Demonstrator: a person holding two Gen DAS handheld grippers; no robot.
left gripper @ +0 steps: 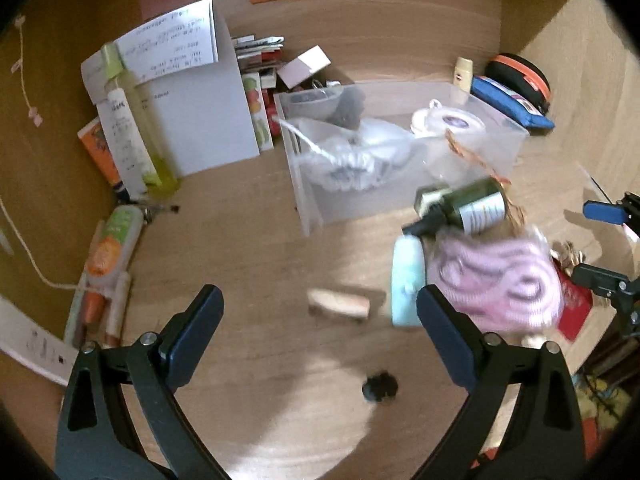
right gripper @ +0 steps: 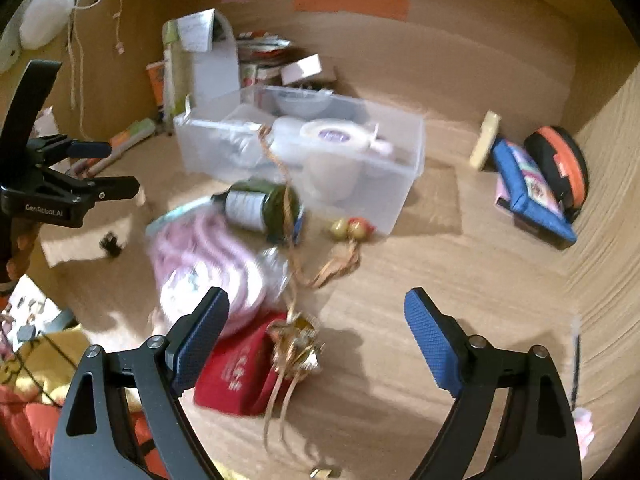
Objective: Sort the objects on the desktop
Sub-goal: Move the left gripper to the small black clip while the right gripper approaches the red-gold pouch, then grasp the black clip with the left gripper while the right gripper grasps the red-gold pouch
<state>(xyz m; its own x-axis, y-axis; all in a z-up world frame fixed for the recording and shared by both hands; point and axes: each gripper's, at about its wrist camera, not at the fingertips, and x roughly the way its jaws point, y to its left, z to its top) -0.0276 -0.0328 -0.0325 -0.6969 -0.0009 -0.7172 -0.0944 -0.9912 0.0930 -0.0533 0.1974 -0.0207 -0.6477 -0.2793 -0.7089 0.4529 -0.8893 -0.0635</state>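
Wooden desk [left gripper: 248,240] ran to a brown back wall with coloured paper notes. At its far middle stood a clear plastic bin [left gripper: 404,152] holding white tubs. Just nearer, a pink coiled bundle [left gripper: 496,280] lay against a dark green bottle [left gripper: 468,204]; left of them lay a pale tube [left gripper: 340,304]. Both left gripper [left gripper: 320,320] and right gripper [right gripper: 316,320] hung with jaws apart, empty.

Bottle [right gripper: 262,210] probably touching bin [right gripper: 400,168].

Camera set-up: two wrist fisheyes.
I see both angled down, near the desk, sharing the clear bin [left gripper: 400,148] [right gripper: 304,152].
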